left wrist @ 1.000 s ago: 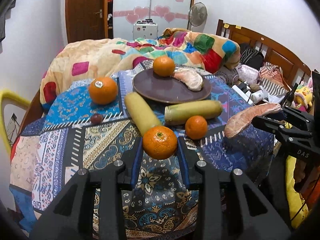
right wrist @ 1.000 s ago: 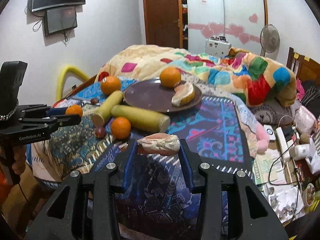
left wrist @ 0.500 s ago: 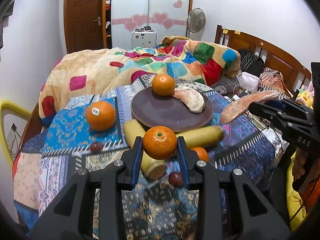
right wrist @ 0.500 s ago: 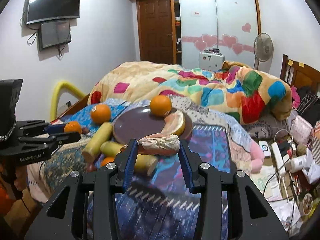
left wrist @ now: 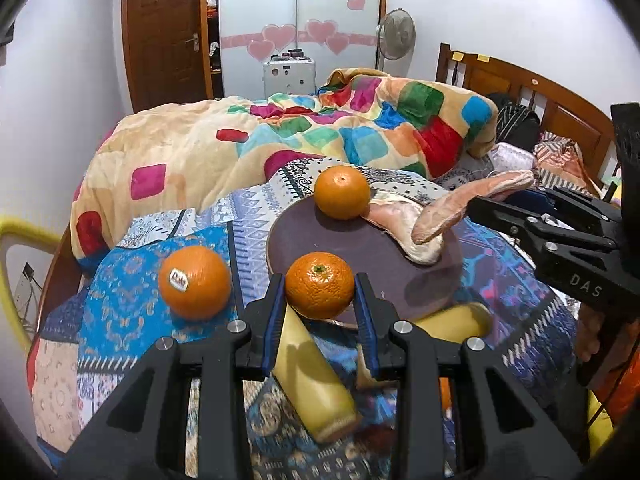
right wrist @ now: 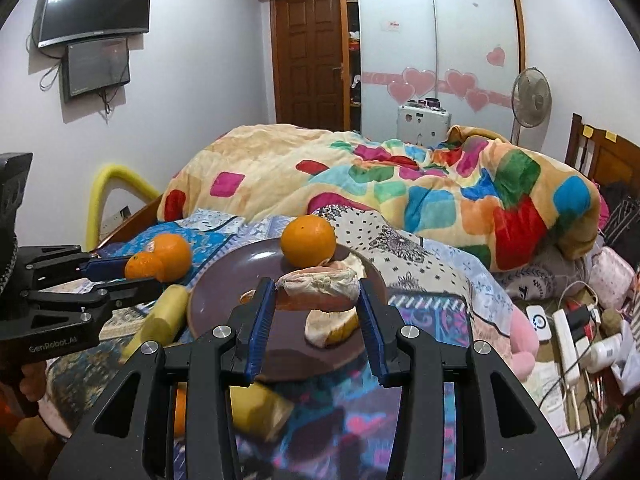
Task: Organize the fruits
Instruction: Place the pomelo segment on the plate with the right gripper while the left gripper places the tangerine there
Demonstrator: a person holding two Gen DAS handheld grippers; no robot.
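- While both carried fruits are hanging over the near edge of the plate (left wrist: pixel 320 240), its free surface is lying just ahead of each gripper.
- Right gripper (right wrist: pixel 316 304) is clenching a pomelo segment (right wrist: pixel 320 290), long axis crosswise.
- Left gripper (left wrist: pixel 320 300) is clamping a mandarin (left wrist: pixel 319 285), nearer the plate's bare left side.

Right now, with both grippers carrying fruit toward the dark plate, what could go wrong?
1. The round orange mandarin sits between the left gripper jaws at its sides only; it may roll out.
2. The long pink pomelo wedge sticks far out of the right gripper and could knock the orange on the round dark brown plate.
3. The plate seems propped on the yellow cylinders and might tip.
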